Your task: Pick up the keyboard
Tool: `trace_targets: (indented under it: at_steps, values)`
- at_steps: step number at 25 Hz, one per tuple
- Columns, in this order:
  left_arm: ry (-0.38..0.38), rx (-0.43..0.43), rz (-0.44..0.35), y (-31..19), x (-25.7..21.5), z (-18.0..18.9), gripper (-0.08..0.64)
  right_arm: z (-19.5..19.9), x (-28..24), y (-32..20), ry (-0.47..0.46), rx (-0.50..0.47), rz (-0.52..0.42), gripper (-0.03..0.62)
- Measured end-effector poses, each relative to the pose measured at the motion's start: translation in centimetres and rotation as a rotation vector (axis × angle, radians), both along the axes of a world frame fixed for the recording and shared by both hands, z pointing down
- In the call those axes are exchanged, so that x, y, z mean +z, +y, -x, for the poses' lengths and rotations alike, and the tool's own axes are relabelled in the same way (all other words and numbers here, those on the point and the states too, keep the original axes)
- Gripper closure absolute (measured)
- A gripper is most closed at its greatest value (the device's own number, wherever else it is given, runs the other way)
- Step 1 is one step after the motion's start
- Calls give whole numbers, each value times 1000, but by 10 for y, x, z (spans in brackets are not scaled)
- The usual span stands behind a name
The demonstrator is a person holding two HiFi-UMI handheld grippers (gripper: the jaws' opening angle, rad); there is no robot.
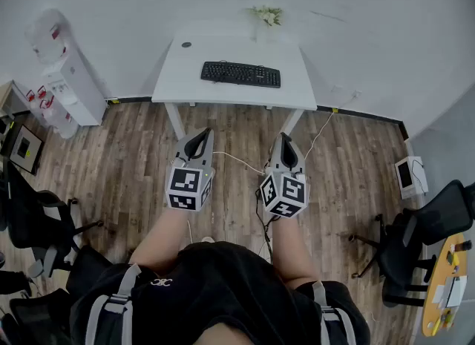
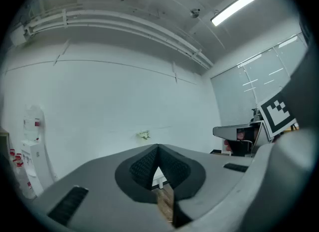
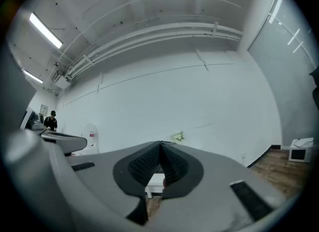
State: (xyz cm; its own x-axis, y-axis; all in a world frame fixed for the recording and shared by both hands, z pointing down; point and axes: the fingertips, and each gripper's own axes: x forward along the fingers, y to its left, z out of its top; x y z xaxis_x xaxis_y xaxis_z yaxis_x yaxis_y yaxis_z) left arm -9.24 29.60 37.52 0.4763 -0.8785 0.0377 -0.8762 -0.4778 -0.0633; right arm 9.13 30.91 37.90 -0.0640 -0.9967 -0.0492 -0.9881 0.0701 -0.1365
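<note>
Two grippers held level, side by side in front of the person's torso, over the wood floor and well short of the table. Left gripper: jaws pressed fully together, nothing between them. Right gripper: same, tips pinched closed and empty. Each gripper's own view confirms it: left gripper, right gripper.

Floor between the grippers and the table's front edge is bare apart from a thin white cable running from near the right table leg back toward the person. Office chairs sit off to both sides: left chair, right chair, well apart from the straight line ahead.

Keyboard: black, full-width, lying flat on the white tabletop, long side parallel to the front edge, slightly right of centre. Bare top all round it, more on the left. Flowers stand at the table's back edge by the wall. Water dispenser stands left of the table.
</note>
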Motion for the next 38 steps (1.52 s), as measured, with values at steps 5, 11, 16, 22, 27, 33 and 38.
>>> trace_targets:
  at_steps: [5,11,16,22,27,33,38]
  values:
    - [-7,-4,5,-1,1,-1,558,1,-1,-2,-10,-1,-7,589]
    - [-20,-32,13,-4,5,9,558,10,3,-8,-10,-10,0,589]
    - [-13,-31,13,-12,7,22,558,25,3,-16,19,-19,-1,589]
    - [6,-14,11,-22,11,41,559,44,6,-22,43,-5,-9,589]
    - [-2,5,19,-32,22,52,558,56,12,-25,110,22,-17,589]
    - [-10,15,20,-49,27,52,559,53,24,-45,99,20,-3,589]
    - [-12,12,10,-83,29,46,558,43,26,-81,97,17,-11,589]
